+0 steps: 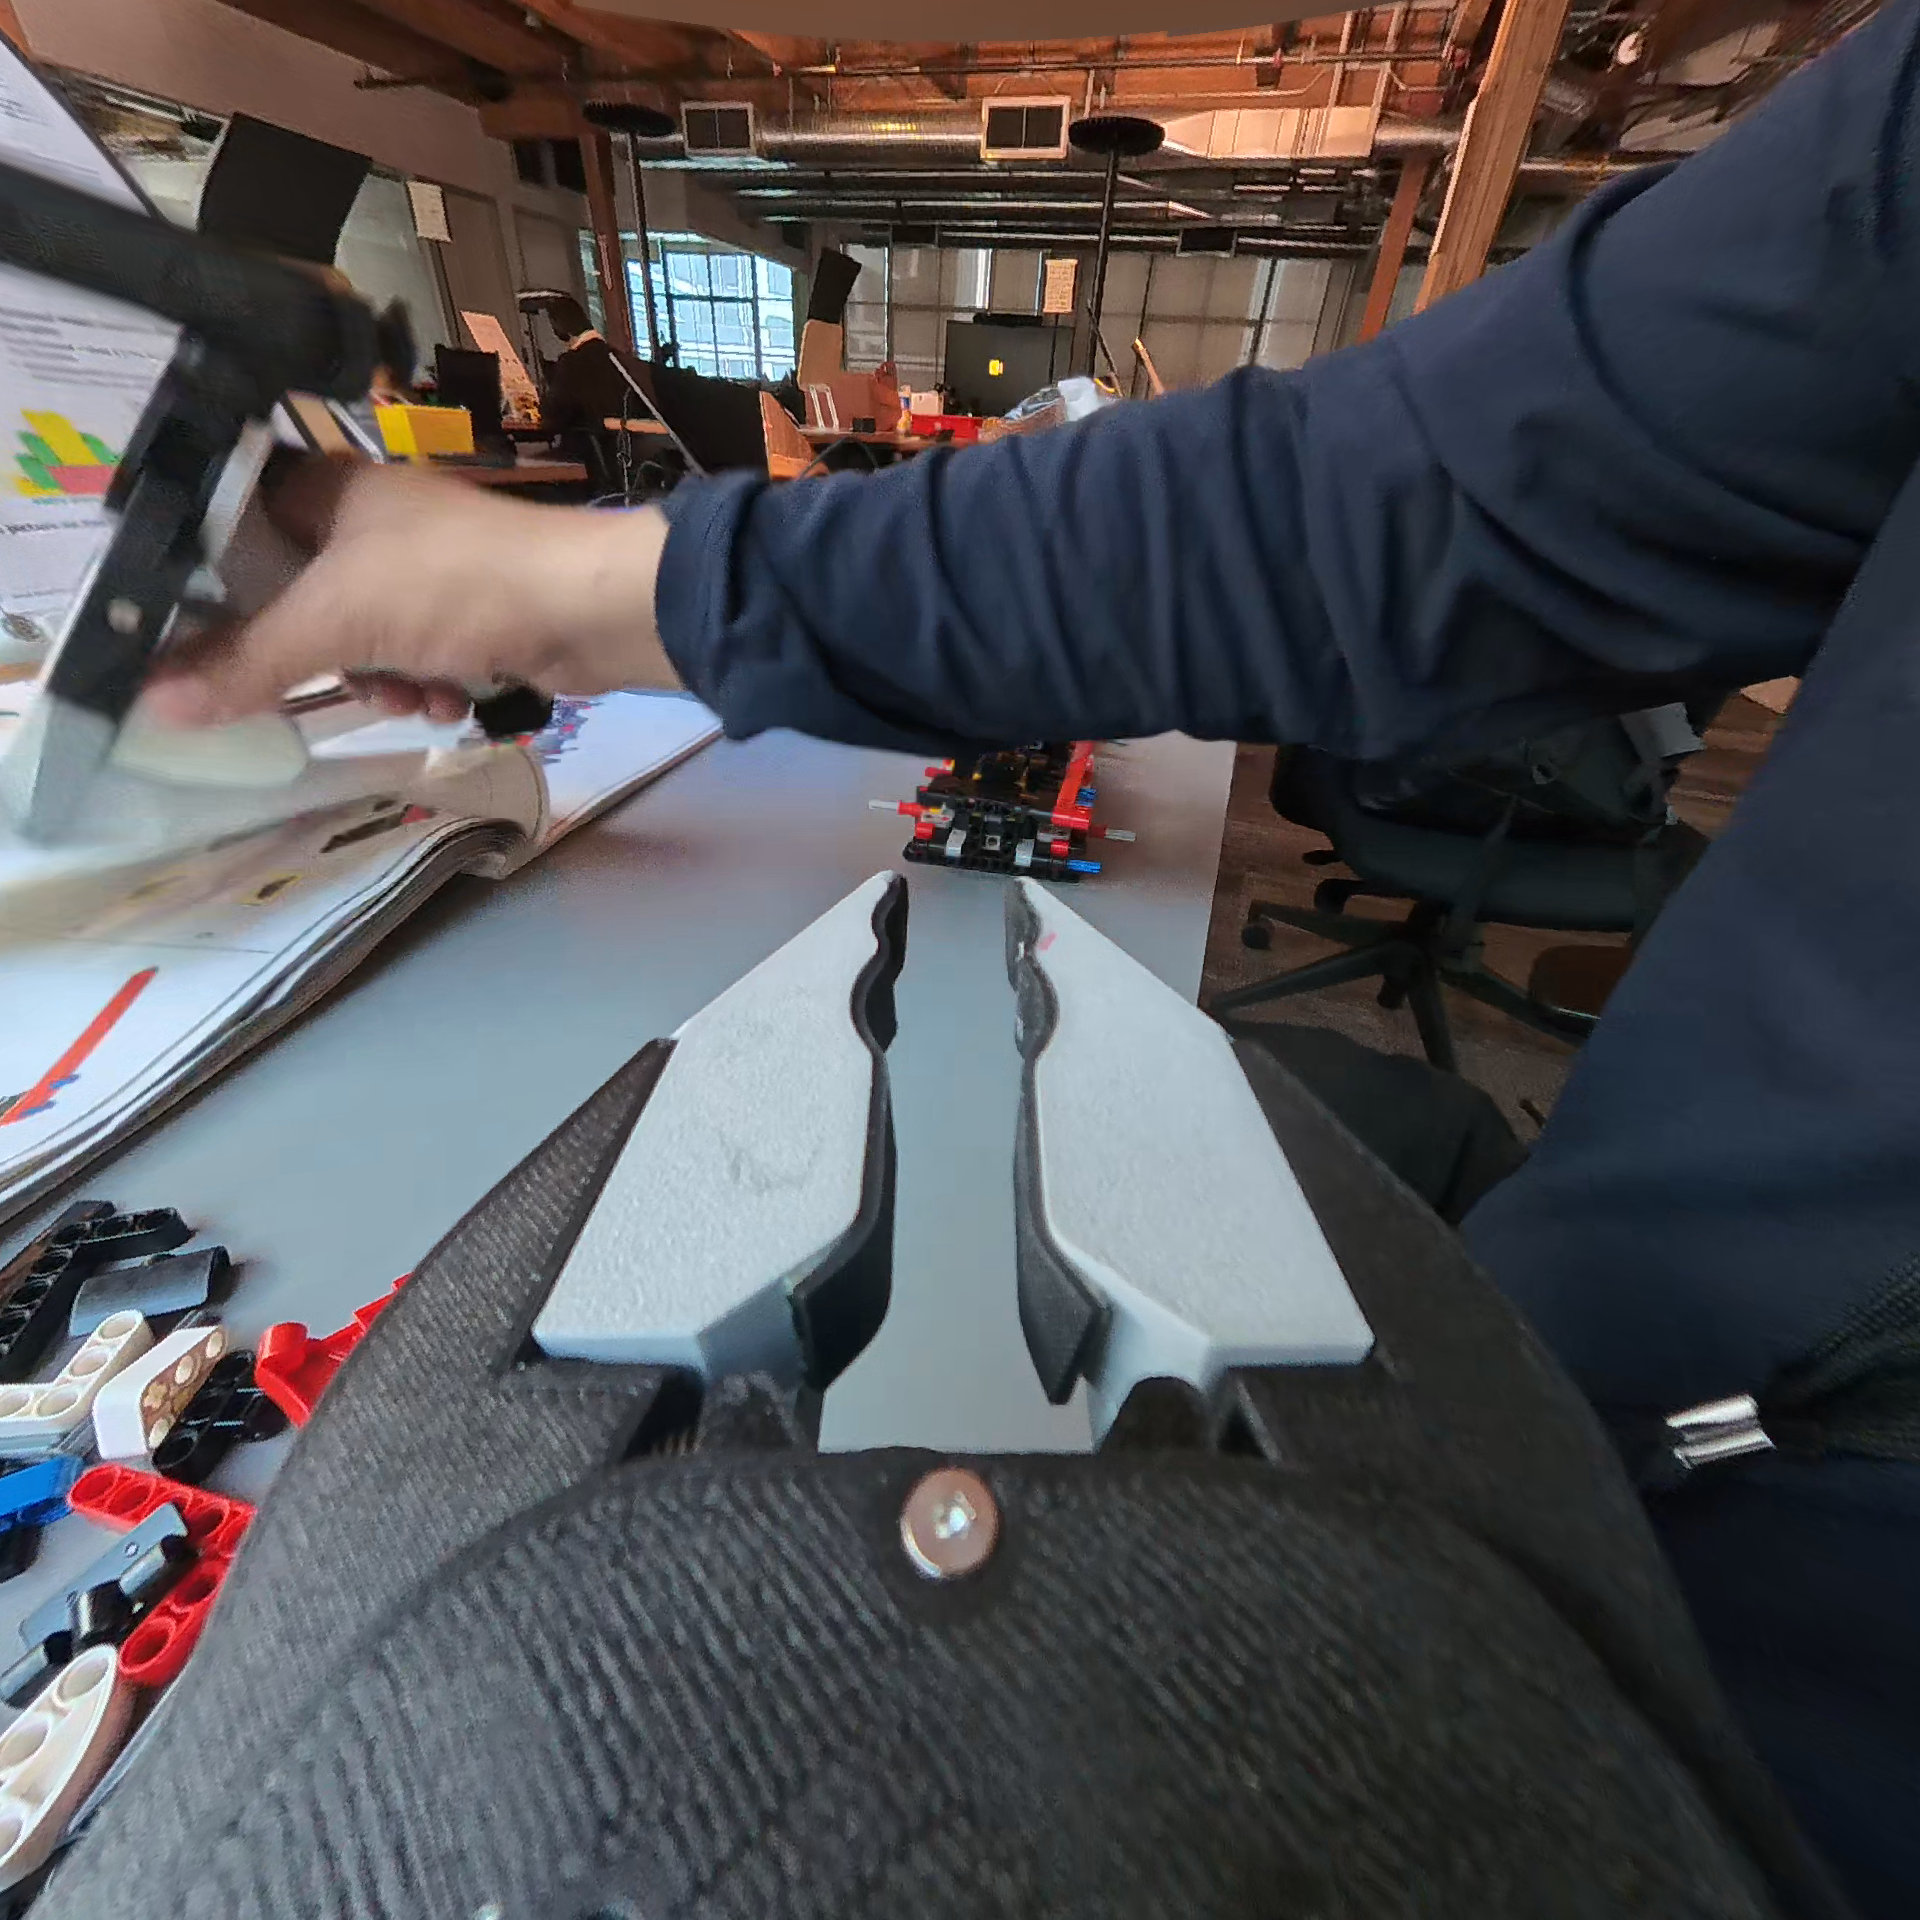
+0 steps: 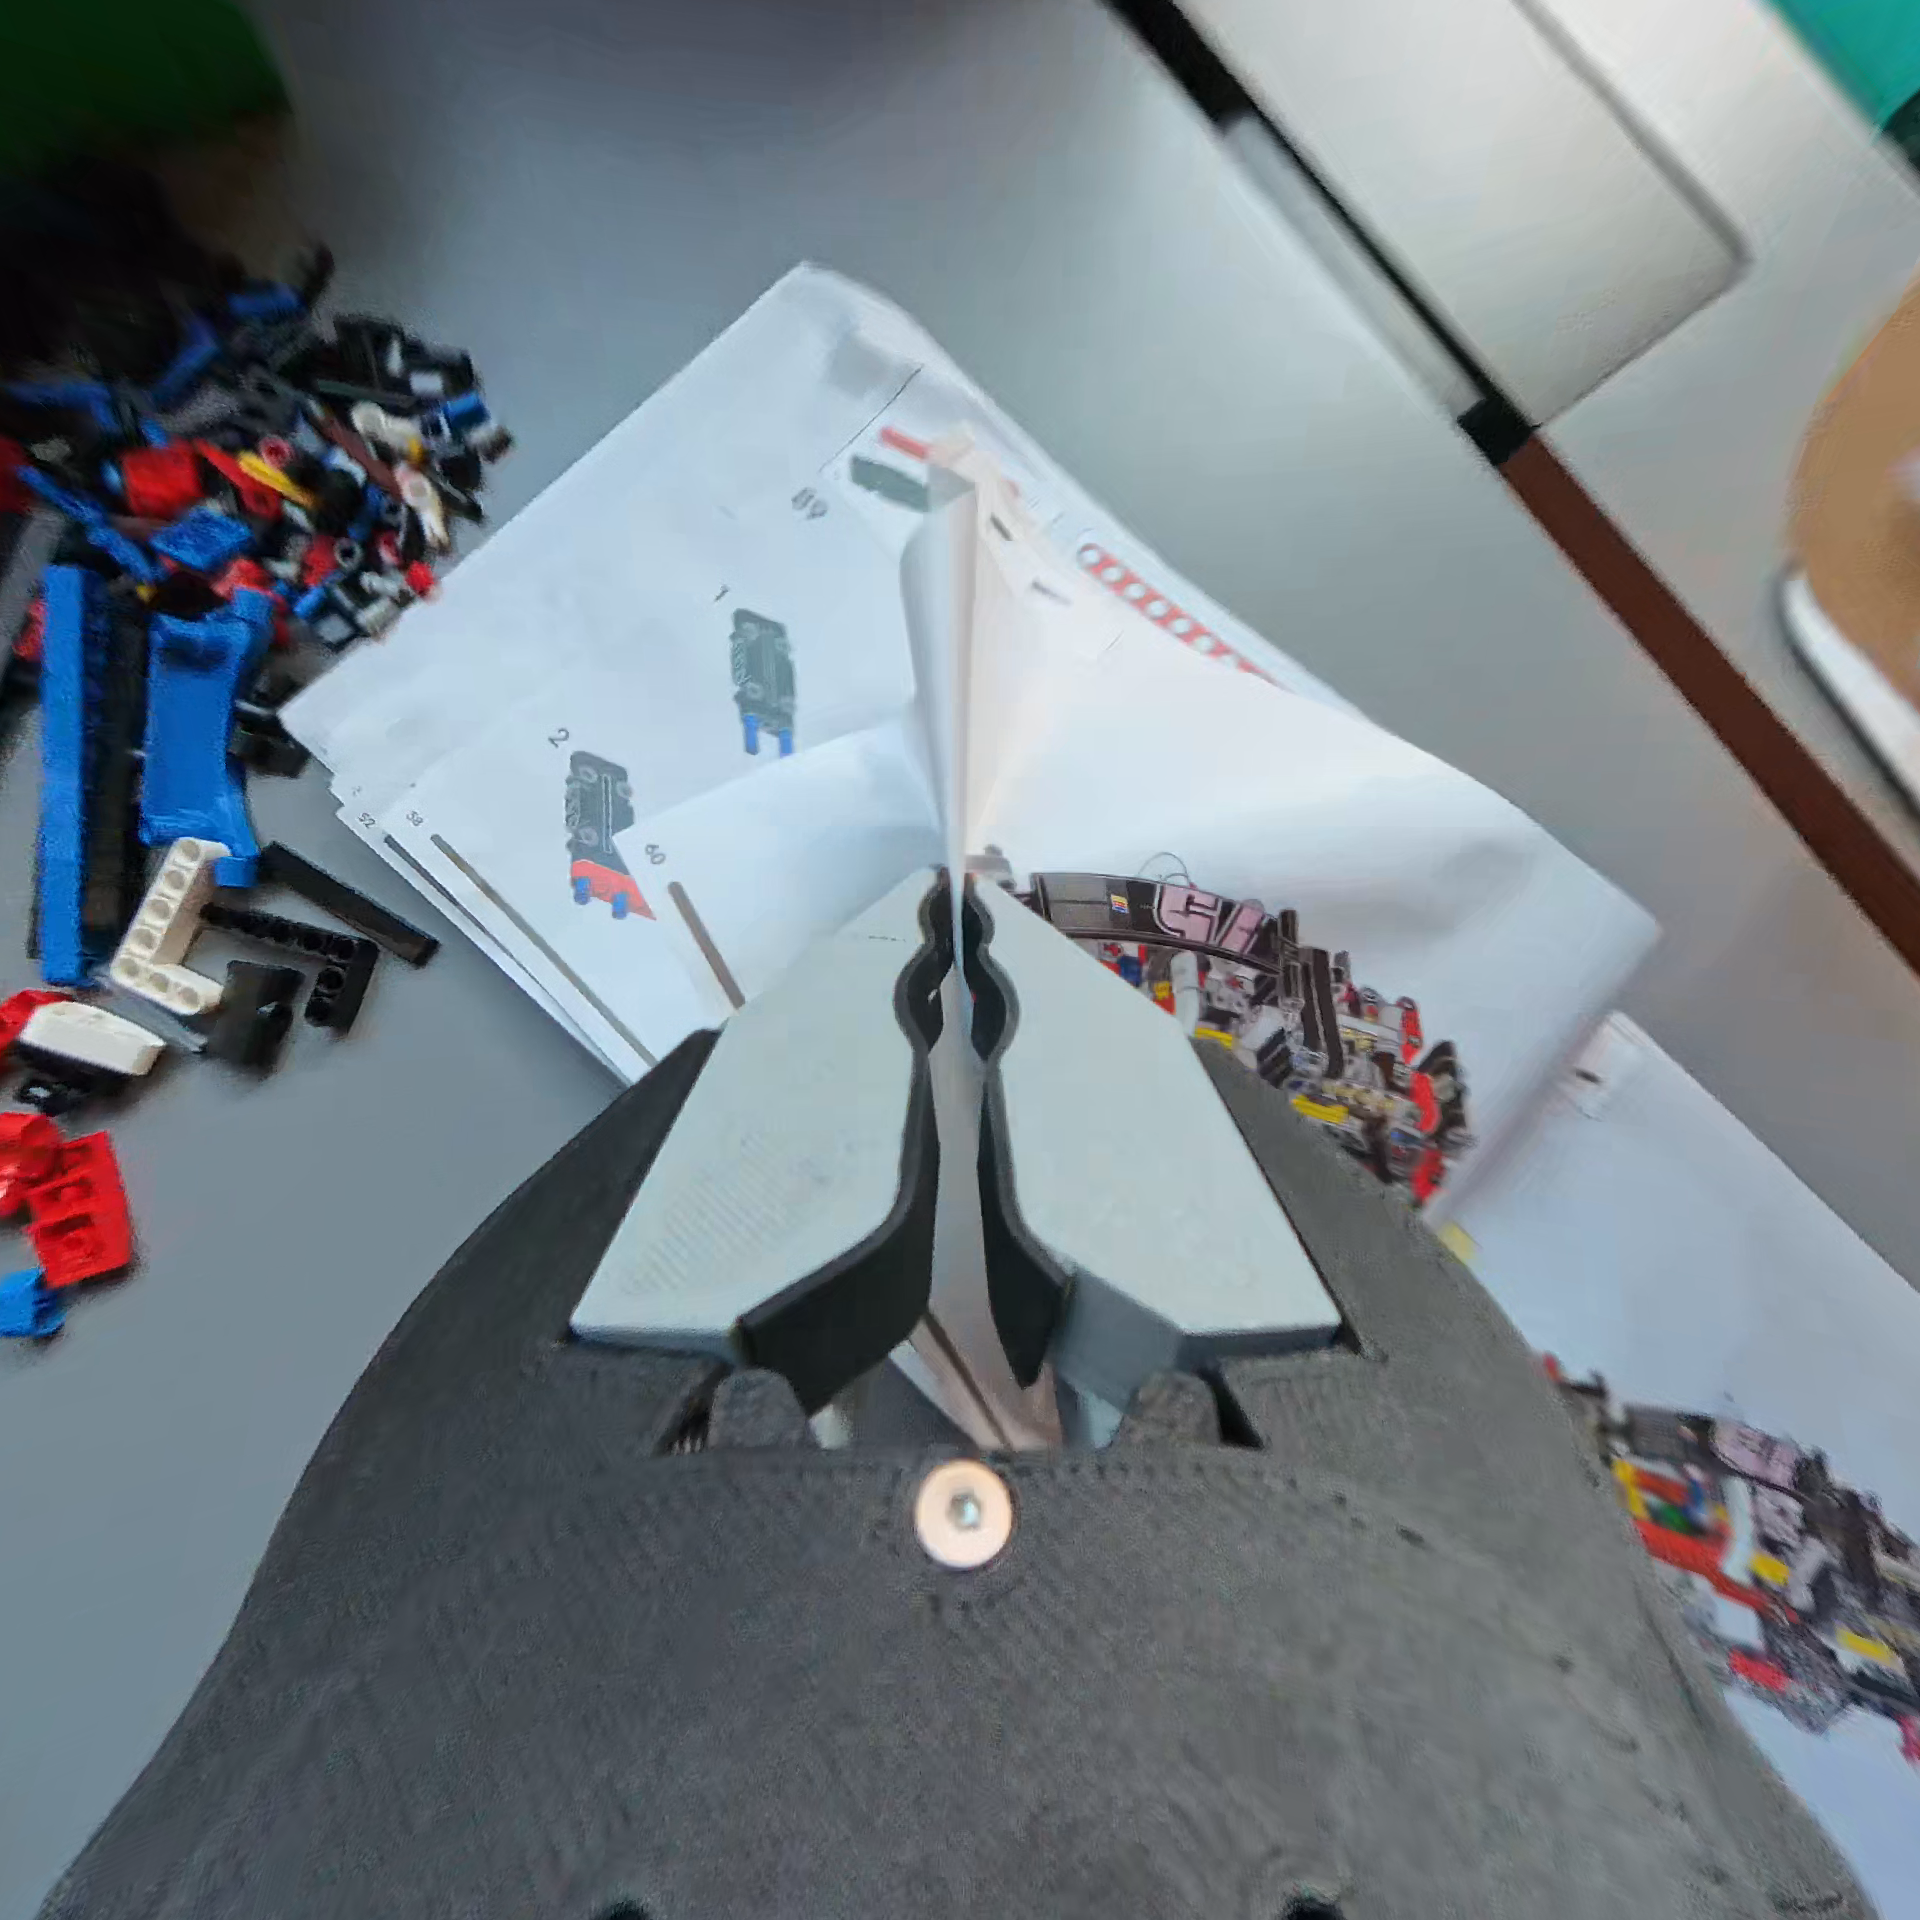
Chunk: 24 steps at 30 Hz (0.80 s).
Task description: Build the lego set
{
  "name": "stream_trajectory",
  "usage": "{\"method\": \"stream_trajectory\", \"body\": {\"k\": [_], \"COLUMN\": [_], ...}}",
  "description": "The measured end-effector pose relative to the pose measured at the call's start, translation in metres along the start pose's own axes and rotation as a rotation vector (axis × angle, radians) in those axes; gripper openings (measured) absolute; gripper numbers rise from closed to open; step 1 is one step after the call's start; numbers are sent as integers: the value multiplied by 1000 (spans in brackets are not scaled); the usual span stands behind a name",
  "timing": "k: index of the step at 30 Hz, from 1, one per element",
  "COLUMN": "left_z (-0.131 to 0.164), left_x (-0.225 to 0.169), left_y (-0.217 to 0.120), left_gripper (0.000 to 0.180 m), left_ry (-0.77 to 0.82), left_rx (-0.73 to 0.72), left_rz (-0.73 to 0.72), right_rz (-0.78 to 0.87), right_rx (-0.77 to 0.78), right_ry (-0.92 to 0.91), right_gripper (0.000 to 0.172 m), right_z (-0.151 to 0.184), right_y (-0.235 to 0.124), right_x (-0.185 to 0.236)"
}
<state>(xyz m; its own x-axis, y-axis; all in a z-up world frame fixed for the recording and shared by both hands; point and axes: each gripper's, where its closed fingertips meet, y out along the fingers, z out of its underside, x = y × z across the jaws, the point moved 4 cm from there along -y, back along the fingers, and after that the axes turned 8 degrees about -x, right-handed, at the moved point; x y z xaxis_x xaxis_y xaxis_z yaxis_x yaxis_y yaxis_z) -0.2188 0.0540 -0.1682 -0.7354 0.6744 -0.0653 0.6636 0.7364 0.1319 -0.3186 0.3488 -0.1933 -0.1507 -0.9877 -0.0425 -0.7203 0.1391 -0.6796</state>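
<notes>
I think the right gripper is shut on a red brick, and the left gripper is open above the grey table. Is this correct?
Not quite. The right gripper is shut on a white page of the instruction booklet, not a red brick; the right wrist view shows it. The left gripper is indeed open above the grey table.

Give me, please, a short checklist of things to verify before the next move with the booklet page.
1. Right claw shut on a booklet page: ok.
2. Page lifted clear of the open booklet: ok, it stands on edge.
3. Only one page pinched: cannot tell.
4. Left claw holds nothing: ok, bare grey table shows between its fingers.
5. Brick model out of the page's way: ok, it sits ahead of the left claw.
6. Loose bricks off the booklet: ok, beside it.
</notes>
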Motion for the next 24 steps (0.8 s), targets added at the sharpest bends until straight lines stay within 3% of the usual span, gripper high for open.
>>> {"method": "stream_trajectory", "body": {"k": [5, 9, 11, 16, 24], "left_z": [0, 1, 1, 2, 2], "left_x": [1, 2, 3, 4, 4], "left_y": [0, 1, 1, 4, 5], "left_gripper": [17, 17, 17, 17, 17], "left_ry": [-15, -26, -34, -49, -51], "left_rx": [2, 7, 10, 18, 21], "left_rz": [2, 5, 6, 10, 10], "right_rz": [1, 78, 114, 90, -176], "right_rx": [-213, -327, -336, -376, -513], "right_ry": [252, 444, 521, 742, 1011], "right_gripper": [0, 0, 4, 34, 57], "right_z": [-8, 27, 52, 104, 131], "right_y": [-90, -142, -155, -173, -174], "right_x": [-61, -114, -133, -164, -170]}}
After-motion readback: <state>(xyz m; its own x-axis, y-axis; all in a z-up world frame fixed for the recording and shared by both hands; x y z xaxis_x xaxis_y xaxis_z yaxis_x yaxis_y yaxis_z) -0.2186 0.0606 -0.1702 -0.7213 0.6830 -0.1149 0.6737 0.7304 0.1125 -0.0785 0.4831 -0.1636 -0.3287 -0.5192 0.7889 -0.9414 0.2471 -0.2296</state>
